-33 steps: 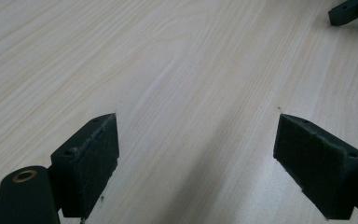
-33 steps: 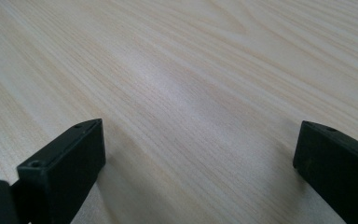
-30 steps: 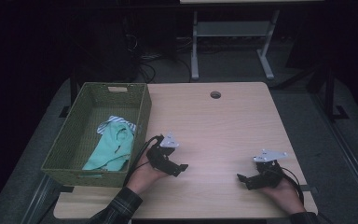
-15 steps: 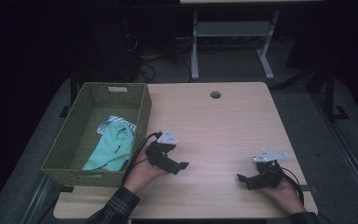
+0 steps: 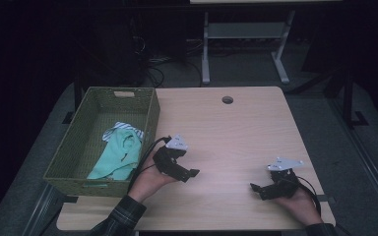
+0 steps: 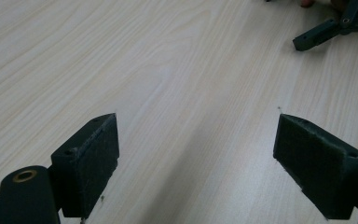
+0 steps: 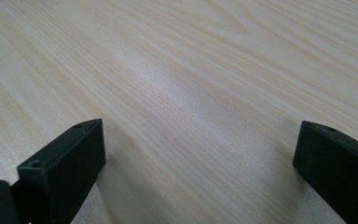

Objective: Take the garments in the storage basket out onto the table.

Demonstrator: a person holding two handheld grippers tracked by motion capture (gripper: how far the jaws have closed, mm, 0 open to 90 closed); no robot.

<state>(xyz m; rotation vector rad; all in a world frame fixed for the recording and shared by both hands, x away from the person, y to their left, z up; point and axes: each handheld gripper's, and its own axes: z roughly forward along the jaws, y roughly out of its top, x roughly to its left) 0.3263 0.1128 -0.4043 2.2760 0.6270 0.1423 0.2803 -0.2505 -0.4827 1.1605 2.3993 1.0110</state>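
Looked like a lab: dim room, wood table [image 5: 236, 128] with grommet hole [image 5: 227, 100], cables [image 5: 147, 59] on floor, metal stand [image 5: 246, 44] behind.

Round cable hole [image 5: 227, 100] near the table's [image 5: 236, 132] far edge; metal stand [image 5: 246, 44] on floor beyond.

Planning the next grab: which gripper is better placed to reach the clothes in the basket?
Left. The left gripper, open, sits beside the basket holding the green garment; the right gripper is far across the table.
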